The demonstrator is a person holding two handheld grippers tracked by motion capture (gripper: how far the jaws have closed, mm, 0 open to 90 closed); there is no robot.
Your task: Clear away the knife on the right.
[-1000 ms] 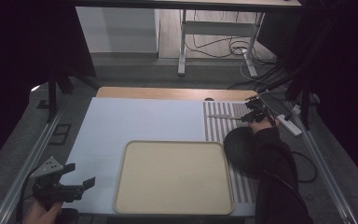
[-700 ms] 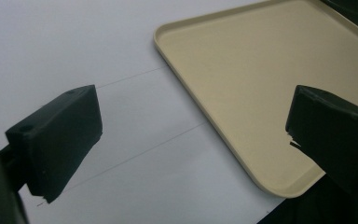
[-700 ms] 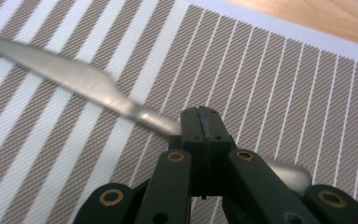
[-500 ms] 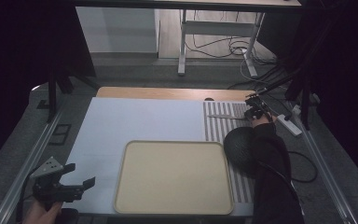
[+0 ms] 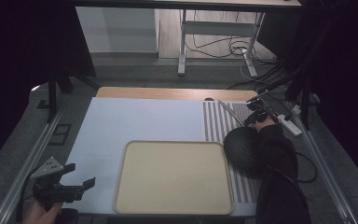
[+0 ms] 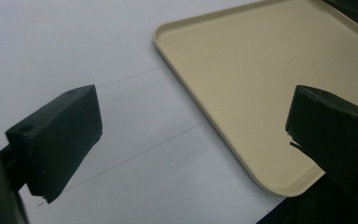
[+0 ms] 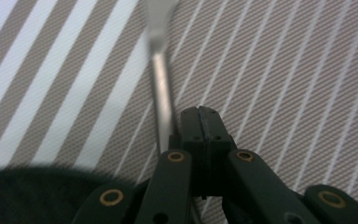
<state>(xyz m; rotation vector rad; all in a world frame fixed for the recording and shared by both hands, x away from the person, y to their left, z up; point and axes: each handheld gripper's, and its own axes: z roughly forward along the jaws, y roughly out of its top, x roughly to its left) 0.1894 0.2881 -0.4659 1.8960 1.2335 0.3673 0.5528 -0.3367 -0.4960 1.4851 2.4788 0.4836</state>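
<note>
My right gripper (image 5: 252, 116) is over the striped cloth (image 5: 219, 123) at the table's right. Its jaws are shut on the handle of a thin metal utensil (image 5: 230, 112) that slants away to the far left. In the right gripper view the blurred utensil (image 7: 161, 79) runs up from the left side of the right gripper (image 7: 200, 115), above the cloth (image 7: 284, 70). My left gripper (image 5: 80, 174) is at the near left corner, open with nothing between its jaws. In the left gripper view the left gripper (image 6: 191, 126) points at the beige tray (image 6: 242, 70).
The beige tray (image 5: 173, 175) lies bare at the front middle on a pale mat (image 5: 140, 119). A dark round bowl (image 5: 242, 149) sits on the striped cloth just right of the tray, under my right forearm. Metal rails border both table sides.
My right hand has shifted slightly toward the near side with the utensil. The left gripper has stayed where it was.
</note>
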